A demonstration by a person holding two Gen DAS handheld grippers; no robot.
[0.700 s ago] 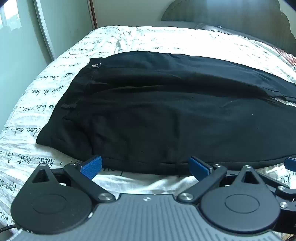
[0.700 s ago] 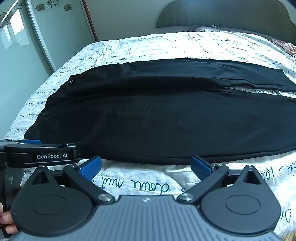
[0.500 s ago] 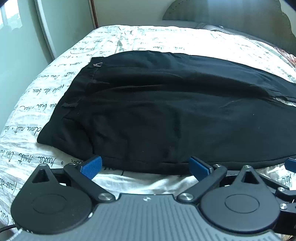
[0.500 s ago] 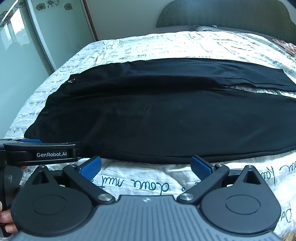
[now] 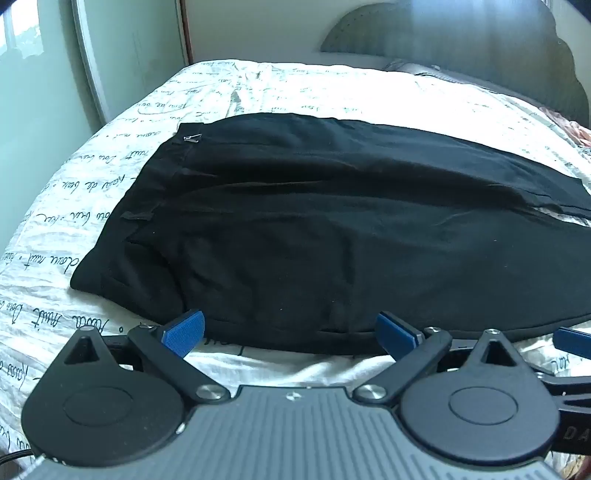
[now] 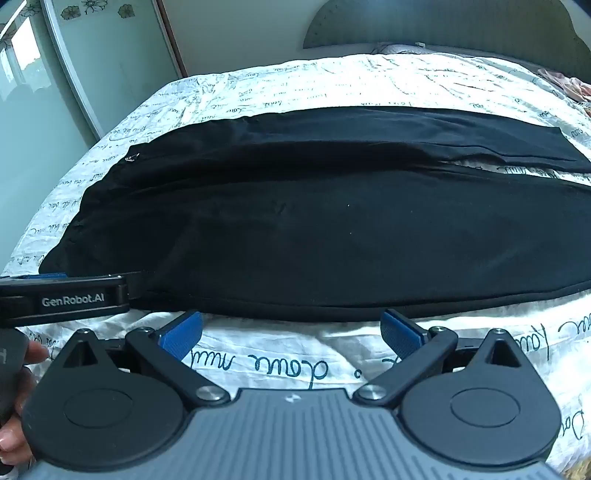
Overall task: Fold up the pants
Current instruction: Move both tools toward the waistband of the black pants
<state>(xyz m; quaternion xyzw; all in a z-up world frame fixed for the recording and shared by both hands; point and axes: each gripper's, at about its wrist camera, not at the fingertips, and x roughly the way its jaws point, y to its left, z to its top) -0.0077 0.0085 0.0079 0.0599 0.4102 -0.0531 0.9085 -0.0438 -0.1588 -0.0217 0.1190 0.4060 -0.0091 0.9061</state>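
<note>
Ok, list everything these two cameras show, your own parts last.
pants: one pair, black, spread flat across the bed, waist end to the left
zip pull: one, silver, at the pants' far left corner
bedspread: one, white with dark handwriting print, under the pants
headboard: one, grey, at the far end
sliding door: one, pale green, left of the bed
left gripper: blue fingers open, at the pants' near hem
right gripper: blue fingers open, just short of the hem
</note>
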